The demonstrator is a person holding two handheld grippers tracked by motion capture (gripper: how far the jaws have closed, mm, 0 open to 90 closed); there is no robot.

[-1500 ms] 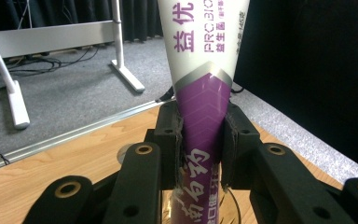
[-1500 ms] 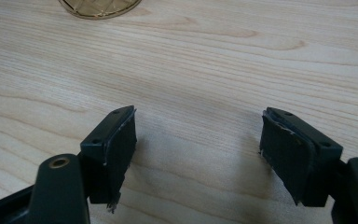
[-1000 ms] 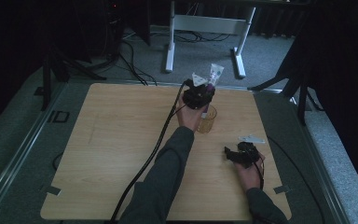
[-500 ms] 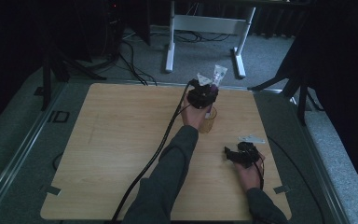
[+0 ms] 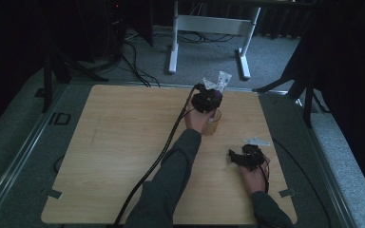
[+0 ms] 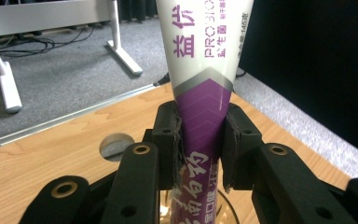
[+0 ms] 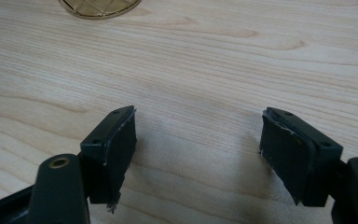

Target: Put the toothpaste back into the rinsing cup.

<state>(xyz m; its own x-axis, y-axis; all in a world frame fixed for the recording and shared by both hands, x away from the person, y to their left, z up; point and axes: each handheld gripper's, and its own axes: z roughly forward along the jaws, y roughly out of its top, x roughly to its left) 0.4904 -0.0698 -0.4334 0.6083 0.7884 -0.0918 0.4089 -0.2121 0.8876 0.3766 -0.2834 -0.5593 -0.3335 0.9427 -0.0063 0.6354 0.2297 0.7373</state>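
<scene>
A white and purple toothpaste tube [image 6: 203, 56] stands upright with its lower end in an amber glass cup [image 5: 213, 124] at the table's back right. My left gripper [image 6: 201, 126] is shut on the tube's purple part, one pad against each side. Its jaws have just been easing open a little with the tube still between them. In the high view the left gripper [image 5: 206, 100] sits right above the cup, and the tube [image 5: 221, 80] sticks up behind it. My right gripper [image 7: 198, 135] lies low over bare wood, open and holding nothing. It rests right of and nearer than the cup [image 7: 98, 7].
The wooden table [image 5: 123, 156] has a round cable hole [image 6: 114, 145] near its far edge. A black cable [image 5: 168, 142] runs from the left gripper along the arm. White desk legs [image 5: 173, 47] stand on the floor behind. The right gripper [image 5: 240, 159] is close to the table's right edge.
The left gripper and the tube have shifted slightly to the right above the cup. The right gripper has stayed where it was.
</scene>
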